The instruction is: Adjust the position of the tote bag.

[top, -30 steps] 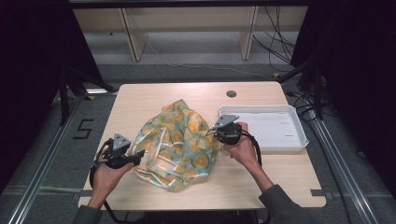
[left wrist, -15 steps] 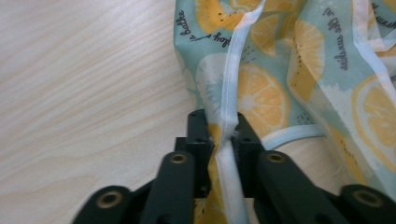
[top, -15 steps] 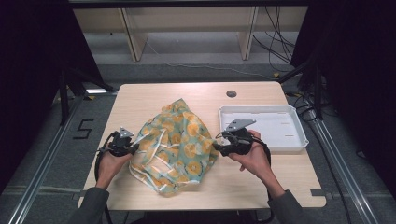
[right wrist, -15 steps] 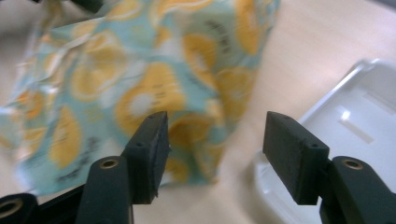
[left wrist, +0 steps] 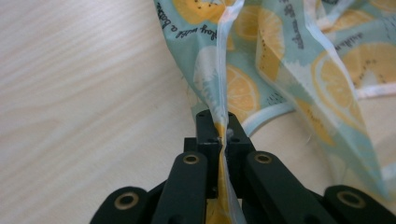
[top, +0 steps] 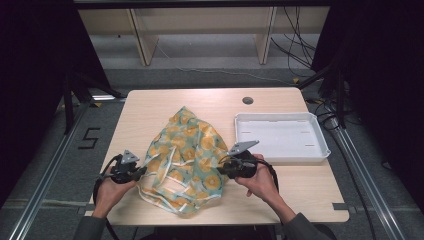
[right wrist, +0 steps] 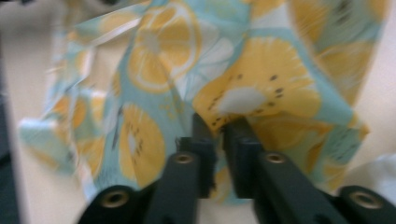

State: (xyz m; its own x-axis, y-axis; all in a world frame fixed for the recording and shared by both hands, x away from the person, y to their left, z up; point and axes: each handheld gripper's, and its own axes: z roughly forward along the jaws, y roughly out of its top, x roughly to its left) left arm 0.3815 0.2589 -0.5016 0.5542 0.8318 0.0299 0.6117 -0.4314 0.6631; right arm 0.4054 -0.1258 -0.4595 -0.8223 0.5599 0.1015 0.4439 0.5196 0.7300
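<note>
Both hands had shifted since the earlier frames: the left gripper (top: 138,172) sat lower and closer in on the cloth's left edge, and the right gripper (top: 224,167) had dropped down off the upper right of the cloth to its right edge. Cloth (top: 187,160) itself had changed shape too, drawn out longer toward the far side and less bunched.

Left gripper: jaws had just been closing, and in the left gripper view they were clamped on a fold of the cloth (left wrist: 280,70), with its white hem (left wrist: 222,93) running straight down between them. Left gripper (left wrist: 218,135) held that edge just above the table (left wrist: 84,93).

Right gripper: jaws had just been closing as well. In the right gripper view the right gripper (right wrist: 219,133) had a narrow gap between its jaws and the cloth (right wrist: 252,88) tucked into it; picture was blurred, but the fabric looked pinched there.

Cloth lay mid-table, teal with yellow citrus print and white trim, crumpled, its near end close to the front edge of the table (top: 150,105). White tray (top: 320,150) sat to its right, just beside the right gripper, apart from the cloth. Small round hole (top: 247,100) in the tabletop at the far side, beyond the tray.
</note>
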